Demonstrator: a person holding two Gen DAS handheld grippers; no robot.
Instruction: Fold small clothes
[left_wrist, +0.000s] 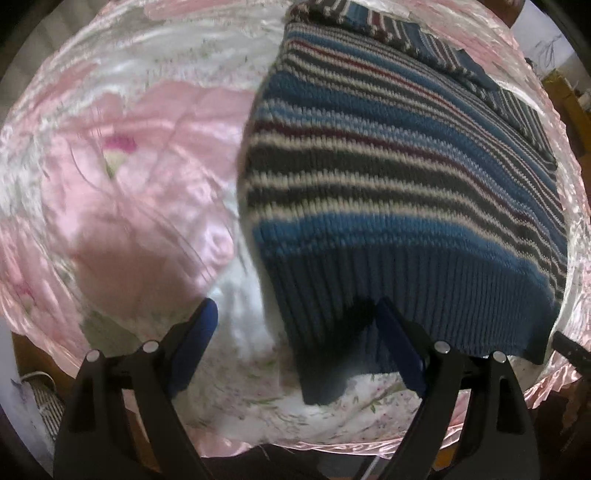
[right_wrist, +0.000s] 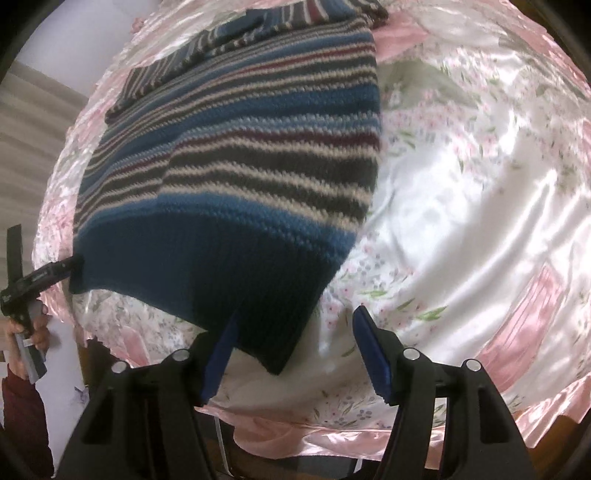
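Note:
A knitted sweater (left_wrist: 388, 166) striped in blue, grey, cream and maroon lies flat on a satin cloth, its ribbed blue hem nearest me and a sleeve folded across the far end. My left gripper (left_wrist: 295, 306) is open, and the hem's left corner lies between its blue pads. In the right wrist view the sweater (right_wrist: 240, 147) fills the upper left. My right gripper (right_wrist: 295, 317) is open too, with the hem's right corner between its fingers. The left gripper (right_wrist: 33, 277) shows at that view's left edge, its tip at the hem's other corner.
The pink and white floral satin cloth (left_wrist: 147, 184) covers the whole surface and is wrinkled; its wide bare part (right_wrist: 461, 184) lies right of the sweater. The cloth's pink border hangs over the near edge. A person's hand (right_wrist: 33, 332) holds the left gripper's handle.

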